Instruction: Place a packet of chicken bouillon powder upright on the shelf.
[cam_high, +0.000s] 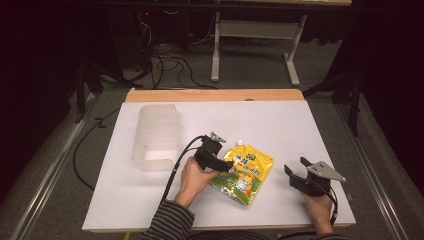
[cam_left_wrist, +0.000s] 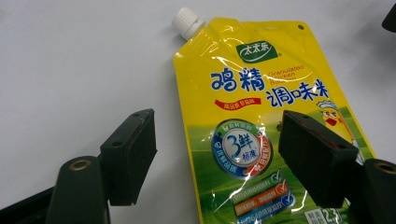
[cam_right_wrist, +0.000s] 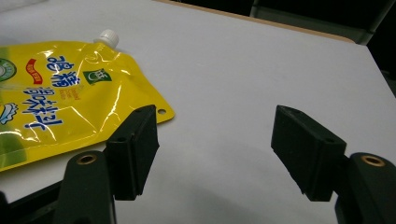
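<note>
The jaws of the left gripper (cam_left_wrist: 215, 154) stand wide apart just above a yellow pouch (cam_high: 243, 173), one jaw over the bare table (cam_high: 280, 125) beside its edge and the other over its printed face, neither pressing on it. The jaws of the right gripper (cam_right_wrist: 215, 149) are spread as well, with only white table surface between them; this gripper sits well to the right of the pouch.

The pouch lies flat near the middle of the table's near half. In the high view its long axis runs diagonally, with the white screw cap (cam_left_wrist: 186, 21) pointing away from the person and slightly left (the bottom end points toward the near right).

Its face carries a green badge with white Chinese characters, large blue Chinese characters, the small English word "Granulated", a round seal with a "3", and a cartoon chicken. The lower half is green, and the film is glossy and crinkled.

A stack of translucent plastic containers (cam_high: 156, 137) stands to the left.
</note>
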